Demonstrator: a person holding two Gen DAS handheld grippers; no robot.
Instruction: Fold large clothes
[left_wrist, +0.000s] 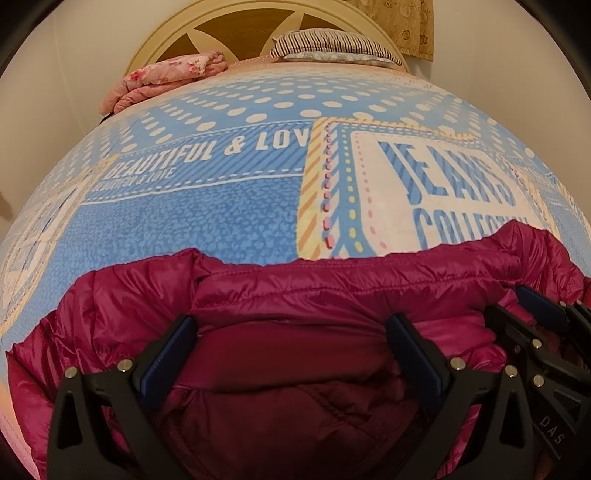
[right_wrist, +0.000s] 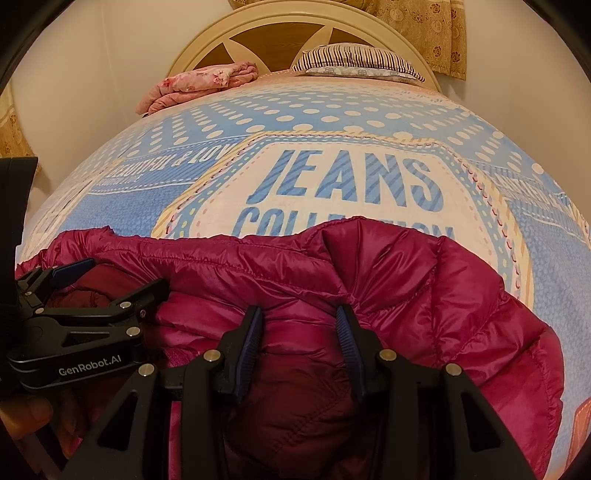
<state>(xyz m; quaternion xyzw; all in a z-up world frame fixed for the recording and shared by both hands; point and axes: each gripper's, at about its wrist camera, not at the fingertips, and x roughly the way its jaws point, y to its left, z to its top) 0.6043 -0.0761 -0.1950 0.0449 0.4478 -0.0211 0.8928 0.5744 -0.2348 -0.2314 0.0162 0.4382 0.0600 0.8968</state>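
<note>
A magenta puffer jacket (left_wrist: 280, 295) lies bunched on the near part of the bed; it also shows in the right wrist view (right_wrist: 424, 295). My left gripper (left_wrist: 291, 332) is open, its jaws wide apart over a fold of the jacket's darker lining. My right gripper (right_wrist: 299, 325) is open with a narrower gap, its blue pads on either side of a jacket fold, not pinching it. Each gripper shows in the other's view: the right one at the right edge (left_wrist: 532, 314), the left one at the left edge (right_wrist: 110, 280).
The bed cover (right_wrist: 351, 184) is blue and cream with "JEANS COLLECTION" print. A folded pink floral blanket (left_wrist: 166, 79) and a striped pillow (left_wrist: 332, 46) lie at the far end by the cream headboard (right_wrist: 295, 22). Curtains (right_wrist: 424, 26) hang behind.
</note>
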